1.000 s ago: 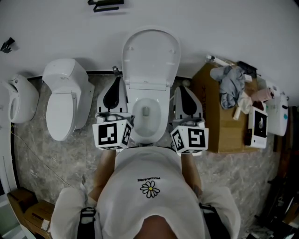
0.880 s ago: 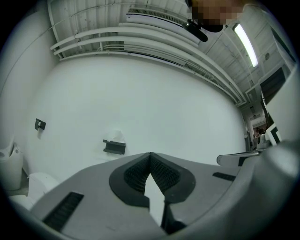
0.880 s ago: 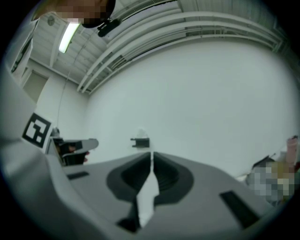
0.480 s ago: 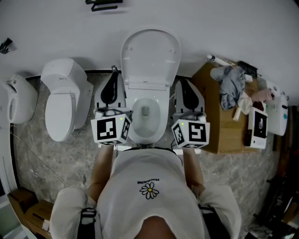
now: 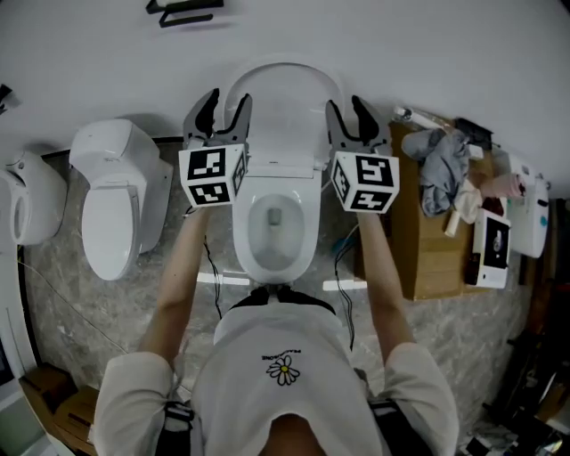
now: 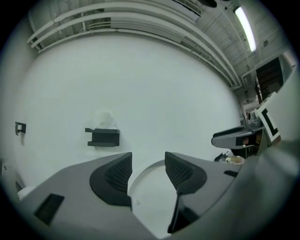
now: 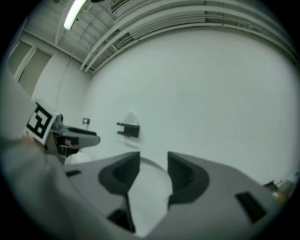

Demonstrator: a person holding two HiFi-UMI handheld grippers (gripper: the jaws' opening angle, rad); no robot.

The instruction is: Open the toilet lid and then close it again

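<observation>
The white toilet stands in the middle of the head view with its lid raised against the wall. My left gripper is at the lid's upper left edge. My right gripper is at its upper right edge. Both have just been opening their jaws, which stand apart with the lid's rim showing between them. In the left gripper view the curved rim lies in the gap of the left gripper, untouched by the pads. The right gripper view shows the same rim between the right gripper's pads.
A second white toilet stands to the left, with another white fixture beyond it. A cardboard box with cloths on top stands close on the right. A black bracket hangs on the wall above. Cables run across the floor.
Both grippers have moved from beside the toilet bowl up and forward to the two sides of the raised lid. Their jaws, shut before, now stand apart.
</observation>
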